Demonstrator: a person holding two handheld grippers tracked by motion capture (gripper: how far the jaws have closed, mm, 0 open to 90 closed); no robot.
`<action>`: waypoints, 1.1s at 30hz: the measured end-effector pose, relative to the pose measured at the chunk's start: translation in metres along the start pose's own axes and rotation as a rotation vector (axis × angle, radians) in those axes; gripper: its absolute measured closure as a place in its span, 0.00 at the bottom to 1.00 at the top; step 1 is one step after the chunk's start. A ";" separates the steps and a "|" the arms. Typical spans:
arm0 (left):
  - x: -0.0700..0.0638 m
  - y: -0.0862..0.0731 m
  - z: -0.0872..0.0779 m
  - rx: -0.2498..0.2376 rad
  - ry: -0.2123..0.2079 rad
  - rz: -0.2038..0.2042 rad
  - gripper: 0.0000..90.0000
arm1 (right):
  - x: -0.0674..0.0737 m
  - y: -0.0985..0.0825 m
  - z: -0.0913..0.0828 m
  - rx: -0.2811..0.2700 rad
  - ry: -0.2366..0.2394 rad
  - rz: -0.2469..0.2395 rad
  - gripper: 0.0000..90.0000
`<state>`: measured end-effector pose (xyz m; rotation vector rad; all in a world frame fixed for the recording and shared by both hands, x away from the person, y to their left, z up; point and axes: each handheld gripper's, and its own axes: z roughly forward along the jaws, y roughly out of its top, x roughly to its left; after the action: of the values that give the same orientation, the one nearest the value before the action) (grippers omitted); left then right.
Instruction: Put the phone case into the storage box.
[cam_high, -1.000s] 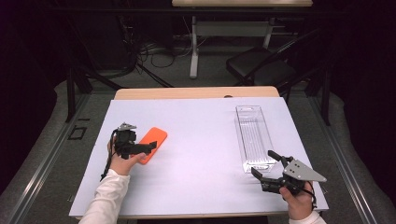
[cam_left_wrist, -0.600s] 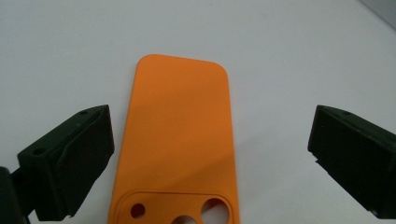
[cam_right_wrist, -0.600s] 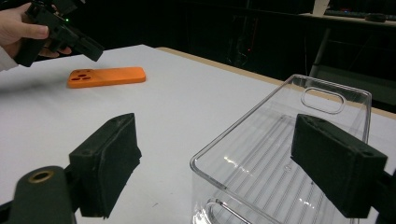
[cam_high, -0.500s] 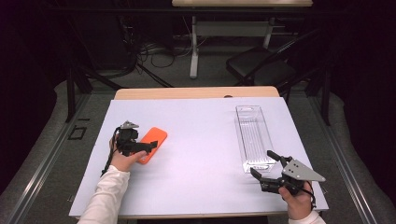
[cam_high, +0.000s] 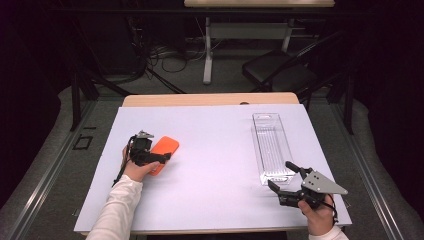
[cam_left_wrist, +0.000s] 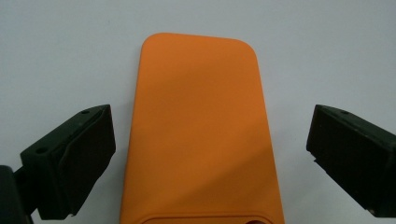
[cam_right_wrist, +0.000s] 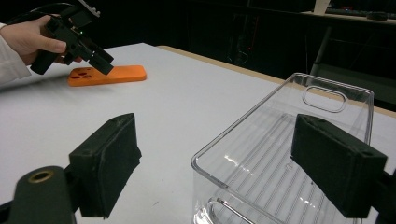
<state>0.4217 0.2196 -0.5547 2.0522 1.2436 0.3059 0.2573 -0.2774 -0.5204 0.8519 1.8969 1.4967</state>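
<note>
The left claw (cam_left_wrist: 205, 154) hovers over the orange phone case (cam_left_wrist: 201, 135), jaws apart on either side, not touching; the case lies flat on the table (cam_high: 215, 150) — the right claw (cam_high: 286, 176), also apart, sits beside the clear tray (cam_high: 271, 147).

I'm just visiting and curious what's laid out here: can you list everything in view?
Phone case: one, orange, lying flat on the table's left half, between the left gripper's open jaws, not touched by them.
Bin: one, clear plastic, long and empty, on the right half.
Table: one, white top with a wooden far edge.
Chair: one, black, on the floor beyond the table.
Desk frame: one, white, far behind with cables at its foot.
Left gripper: one, black, jaws open either side of the case.
Right gripper: one, black, jaws open at the bin's near end.
</note>
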 end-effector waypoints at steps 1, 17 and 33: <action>0.000 0.000 0.002 0.012 0.001 0.003 0.02 | 0.000 0.000 0.000 0.000 -0.001 0.001 0.15; -0.002 -0.001 0.010 0.056 0.079 0.034 0.07 | 0.000 0.000 0.001 0.002 -0.001 -0.003 0.15; -0.008 -0.002 0.013 0.056 0.123 0.050 0.07 | 0.001 -0.001 0.001 0.004 0.003 0.002 0.15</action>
<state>0.4230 0.2081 -0.5640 2.1423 1.2887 0.4312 0.2578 -0.2762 -0.5214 0.8538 1.9031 1.4964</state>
